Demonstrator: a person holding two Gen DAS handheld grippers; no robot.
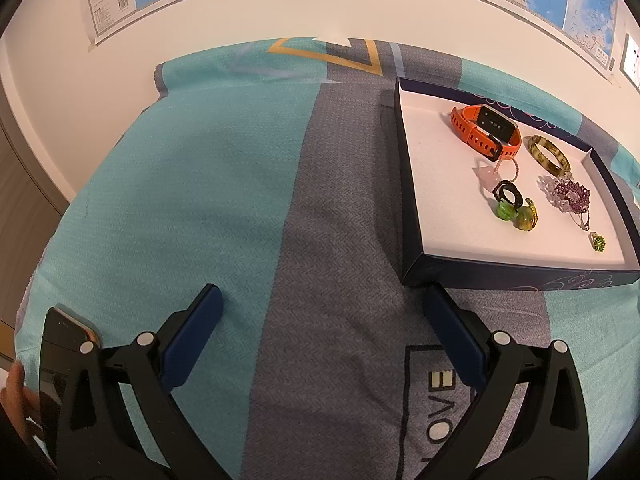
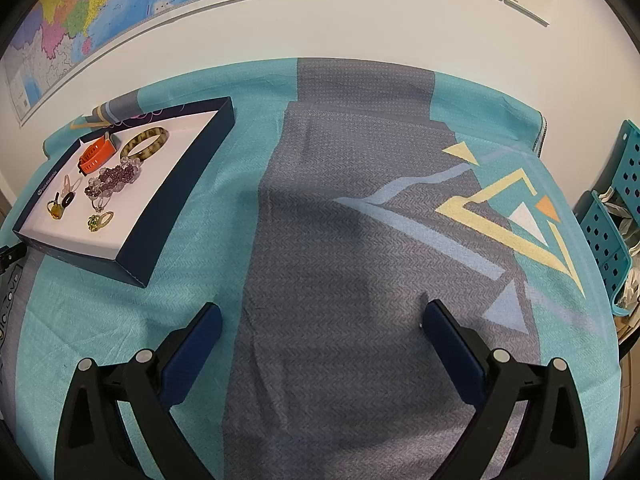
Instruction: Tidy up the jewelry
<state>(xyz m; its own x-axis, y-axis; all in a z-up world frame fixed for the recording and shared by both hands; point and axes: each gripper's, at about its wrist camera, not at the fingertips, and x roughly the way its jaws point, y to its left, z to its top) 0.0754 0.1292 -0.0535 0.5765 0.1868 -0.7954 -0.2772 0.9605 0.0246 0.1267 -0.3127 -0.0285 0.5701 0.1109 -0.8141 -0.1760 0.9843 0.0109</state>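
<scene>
Right now we hold both tools above the bedspread (image 2: 344, 216) with nothing between their fingers: the left gripper (image 1: 322, 312) and the right gripper (image 2: 322, 322) each stand wide apart. Every piece we can see already lies inside the tray (image 1: 412, 184): the orange watch (image 1: 486, 130) toward the tray's far wall, the amber bangle (image 1: 548, 154) just beside it, the purple bead strands (image 1: 568, 196) and green rings (image 1: 516, 214) nearer the tray's front wall. They seem to touch, though the view is too small to be sure. Reaching in, we risk snagging a neighbouring strand or nudging the light tray across the cloth.
</scene>
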